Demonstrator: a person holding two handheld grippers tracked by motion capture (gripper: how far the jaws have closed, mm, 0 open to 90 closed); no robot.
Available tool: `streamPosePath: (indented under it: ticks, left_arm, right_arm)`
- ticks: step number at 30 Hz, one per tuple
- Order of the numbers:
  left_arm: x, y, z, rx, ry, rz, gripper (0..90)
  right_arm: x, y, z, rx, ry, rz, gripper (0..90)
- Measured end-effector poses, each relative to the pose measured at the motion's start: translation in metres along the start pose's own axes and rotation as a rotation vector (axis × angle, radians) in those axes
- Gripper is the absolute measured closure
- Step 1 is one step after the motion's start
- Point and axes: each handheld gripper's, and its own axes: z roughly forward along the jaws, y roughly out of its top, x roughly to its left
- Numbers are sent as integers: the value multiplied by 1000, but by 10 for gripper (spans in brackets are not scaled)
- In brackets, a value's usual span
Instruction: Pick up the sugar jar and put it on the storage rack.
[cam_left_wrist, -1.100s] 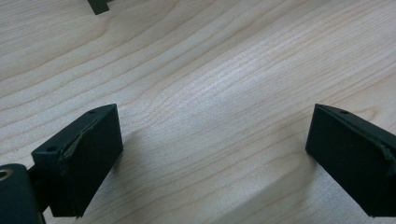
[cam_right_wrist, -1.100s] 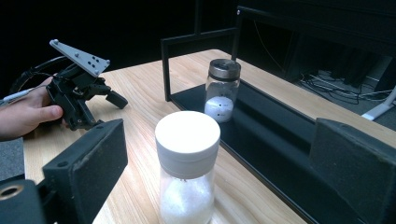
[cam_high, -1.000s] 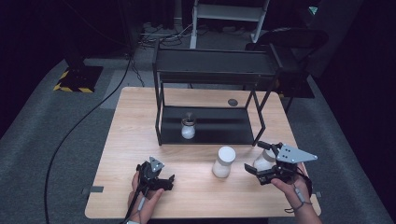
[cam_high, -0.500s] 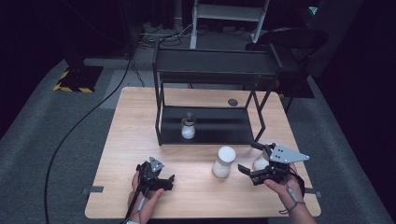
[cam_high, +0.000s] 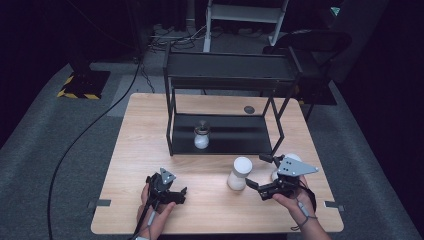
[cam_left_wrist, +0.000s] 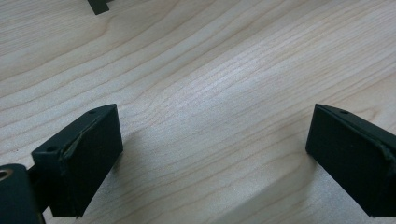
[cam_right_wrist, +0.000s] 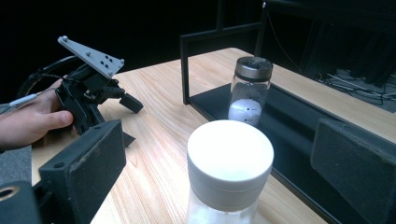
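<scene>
The table (cam_high: 150, 125) is pale wood with a fine grain. On it stands a black metal shelf (cam_high: 225, 80). Just in front of the shelf, the jar (cam_right_wrist: 229, 172) has a white lid over white contents; inside the shelf, a clear glass jar (cam_right_wrist: 251, 91) carries a grey metal lid and white powder.

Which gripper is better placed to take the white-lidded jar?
Right. The right gripper is open beside the jar, which stands between its fingers in its own view. The left gripper rests farther away.
</scene>
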Motion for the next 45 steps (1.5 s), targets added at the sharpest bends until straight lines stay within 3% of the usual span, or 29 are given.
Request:
streamPosePath:
  ticks: [15, 26, 39, 42, 45]
  left_arm:
    - [0, 0, 0, 0, 0, 0, 37]
    - [0, 0, 0, 0, 0, 0, 35]
    - [0, 1, 0, 3, -1, -1, 34]
    - [0, 1, 0, 3, -1, -2, 32]
    - [0, 1, 0, 3, -2, -2, 31]
  right_arm:
    - [-2, -8, 22, 73, -29, 30, 44]
    - [-8, -11, 37, 115, -21, 60, 73]
    - [-14, -1, 56, 201, -12, 100, 238]
    - [-12, 3, 57, 209, -7, 77, 315]
    - [-8, 8, 58, 222, -14, 53, 330]
